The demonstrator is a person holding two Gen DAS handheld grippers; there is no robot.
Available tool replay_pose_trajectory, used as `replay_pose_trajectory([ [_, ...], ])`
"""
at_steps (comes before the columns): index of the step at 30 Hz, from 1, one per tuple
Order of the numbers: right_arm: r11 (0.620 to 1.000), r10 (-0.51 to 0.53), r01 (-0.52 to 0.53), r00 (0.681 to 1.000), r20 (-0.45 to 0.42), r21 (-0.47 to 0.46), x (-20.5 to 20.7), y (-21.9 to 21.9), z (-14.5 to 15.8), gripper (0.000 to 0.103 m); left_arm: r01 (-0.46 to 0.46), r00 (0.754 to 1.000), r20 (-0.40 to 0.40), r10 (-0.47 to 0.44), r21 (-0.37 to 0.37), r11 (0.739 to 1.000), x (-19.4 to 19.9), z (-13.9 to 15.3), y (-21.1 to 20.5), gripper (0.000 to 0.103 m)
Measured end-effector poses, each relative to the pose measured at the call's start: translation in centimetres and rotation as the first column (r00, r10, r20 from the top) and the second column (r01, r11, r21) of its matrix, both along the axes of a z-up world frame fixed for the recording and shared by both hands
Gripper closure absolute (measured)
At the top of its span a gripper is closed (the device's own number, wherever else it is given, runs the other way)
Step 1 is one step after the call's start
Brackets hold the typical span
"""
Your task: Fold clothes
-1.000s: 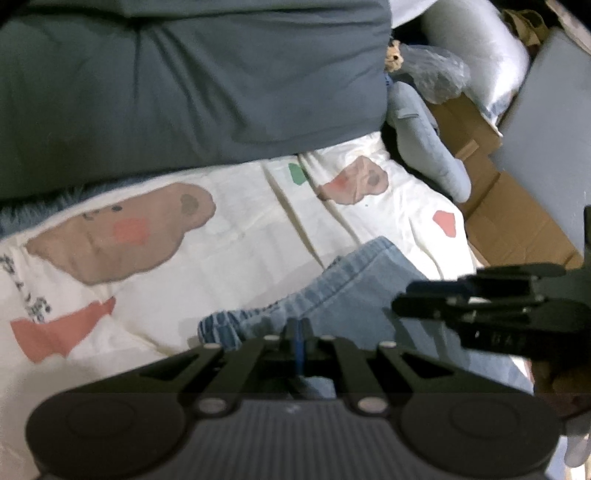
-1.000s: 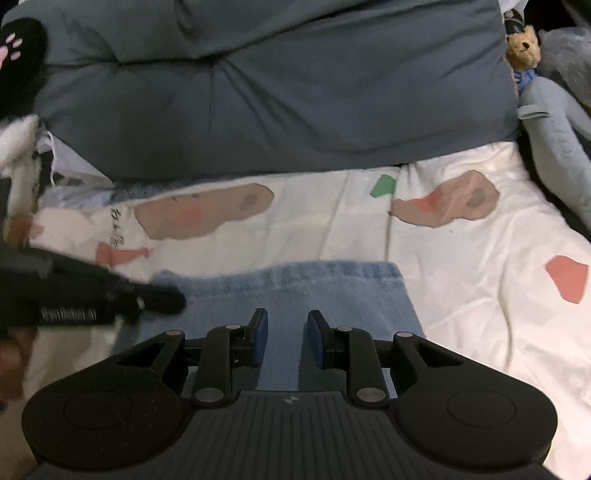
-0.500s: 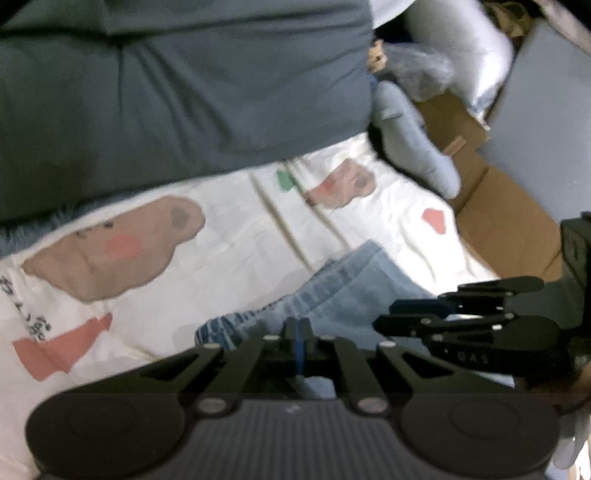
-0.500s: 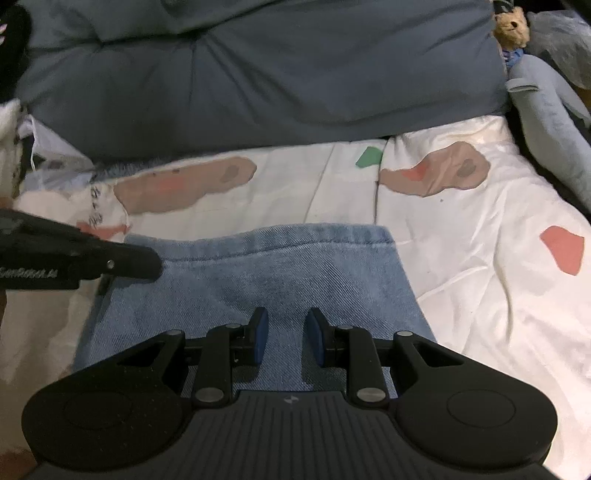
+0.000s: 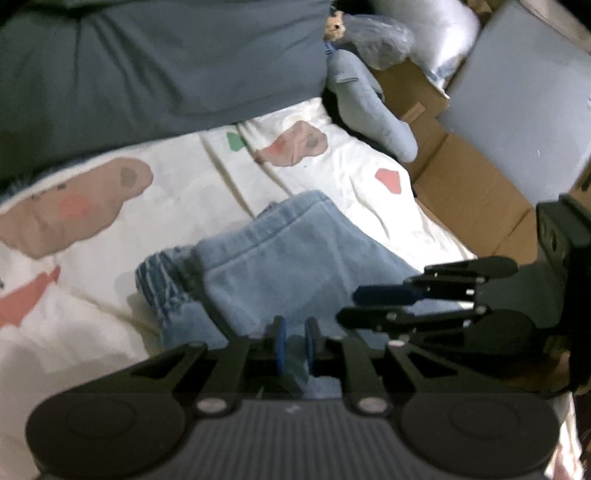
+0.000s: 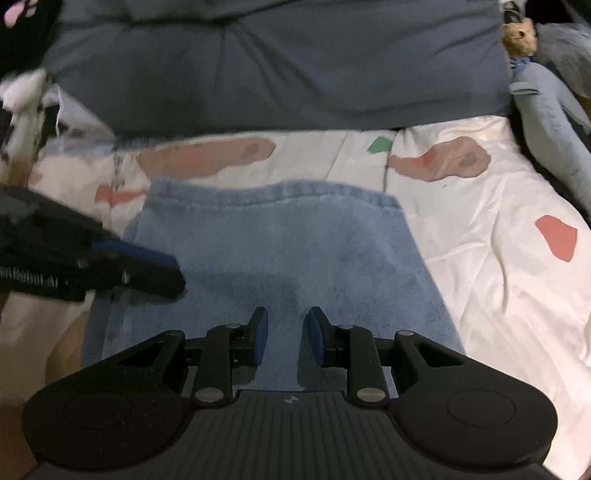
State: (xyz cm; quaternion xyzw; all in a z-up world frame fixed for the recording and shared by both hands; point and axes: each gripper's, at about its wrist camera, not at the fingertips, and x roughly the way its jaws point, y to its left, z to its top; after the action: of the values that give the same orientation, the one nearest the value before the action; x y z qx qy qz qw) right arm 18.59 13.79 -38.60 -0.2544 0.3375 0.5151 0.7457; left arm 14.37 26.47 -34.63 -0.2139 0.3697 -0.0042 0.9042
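Here, one pair of blue jeans (image 6: 280, 251) lies on the bed sheet (image 6: 498, 236) — left tongs (image 5: 293, 349) pinch its cloth, right tongs (image 6: 284, 332) gape, holding nothing.

My left gripper (image 5: 293, 341) hides the near edge of the jeans (image 5: 295, 266), so I cannot tell if it is pinching the cloth. Both views are blurry. The gray blanket (image 6: 280, 62) runs off the top. The small toy (image 6: 521, 35) is too fuzzy to name.
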Motion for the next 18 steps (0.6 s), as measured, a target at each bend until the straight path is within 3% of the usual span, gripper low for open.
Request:
replay_pose_trajectory([
  [4,1.000,0.007,-0.008,0.999,-0.033,-0.030,0.6,0.2,-0.2,0.072,0.006,1.000,-0.004,-0.006,0.016,1.000,-0.1,0.4,-0.2,0.089],
  [8,0.996,0.010,-0.018,0.995,-0.095,-0.090,1.5,0.2,0.3,0.071,0.019,1.000,0.002,-0.020,0.017,1.000,-0.5,0.8,-0.8,0.079],
  [18,0.964,0.015,-0.054,0.989,-0.147,-0.261,1.5,-0.8,0.5,0.067,0.056,0.998,-0.004,-0.056,-0.007,0.998,-1.2,0.7,-2.1,0.076],
])
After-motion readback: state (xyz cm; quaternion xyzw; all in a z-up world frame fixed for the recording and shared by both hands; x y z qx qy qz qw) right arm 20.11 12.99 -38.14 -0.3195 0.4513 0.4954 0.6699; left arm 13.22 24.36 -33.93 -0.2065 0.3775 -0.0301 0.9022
